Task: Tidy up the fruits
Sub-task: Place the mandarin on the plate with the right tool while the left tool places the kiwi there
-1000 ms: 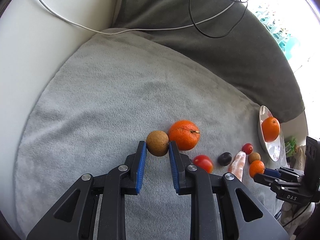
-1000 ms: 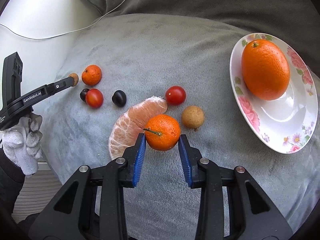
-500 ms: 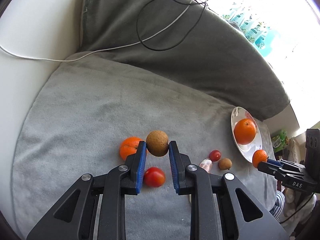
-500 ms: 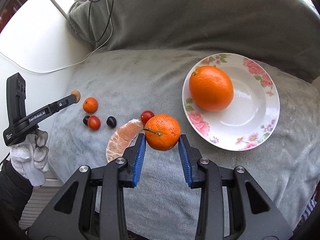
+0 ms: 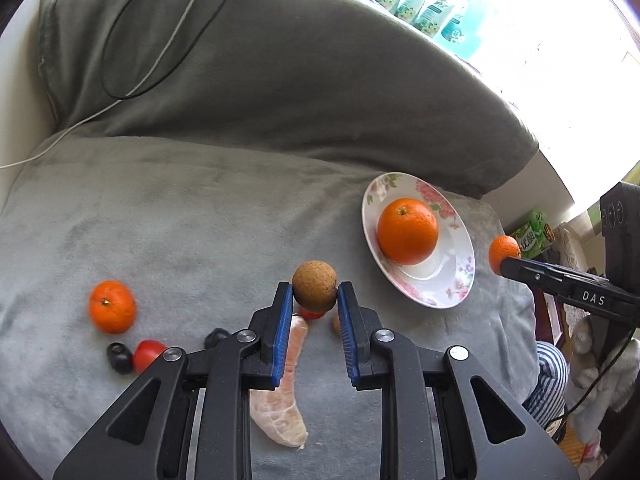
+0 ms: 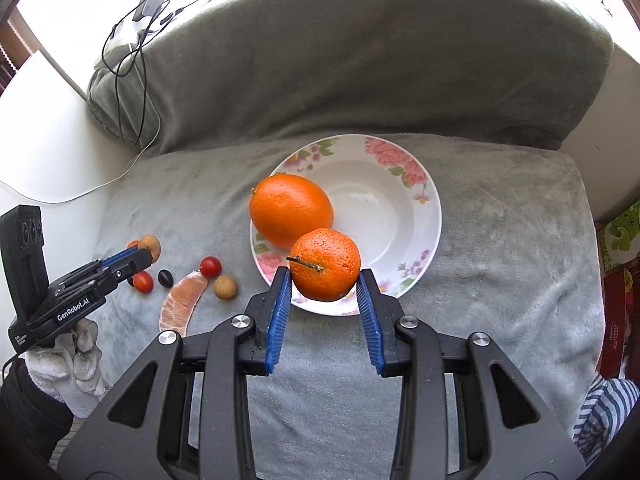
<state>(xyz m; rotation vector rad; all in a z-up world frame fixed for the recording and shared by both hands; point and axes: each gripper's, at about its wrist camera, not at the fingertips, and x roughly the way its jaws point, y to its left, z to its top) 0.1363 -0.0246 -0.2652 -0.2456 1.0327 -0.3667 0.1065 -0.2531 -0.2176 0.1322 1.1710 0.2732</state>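
My left gripper [image 5: 314,300] is shut on a brown longan [image 5: 314,286], held above the grey blanket. My right gripper [image 6: 325,282] is shut on a small mandarin [image 6: 325,264], held over the near rim of the floral plate [image 6: 416,216]. A large orange [image 6: 290,209] lies in the plate. On the blanket lie another mandarin [image 5: 112,306], a peeled citrus segment [image 6: 182,304], a second longan [image 6: 225,287], cherry tomatoes [image 6: 210,266] and dark grapes [image 6: 165,277]. The left gripper also shows in the right wrist view [image 6: 150,250], and the right gripper in the left wrist view [image 5: 505,259].
A thick grey cushion [image 6: 360,60] rises behind the blanket, with black and white cables [image 5: 160,40] over its left end. A white surface [image 6: 44,140] lies left of the blanket. Green packets [image 5: 530,236] sit past the right edge.
Both grippers have risen and moved toward the plate with their fruit. The mandarin now hangs over the plate's near rim. The longan is higher and further right above the loose fruit.
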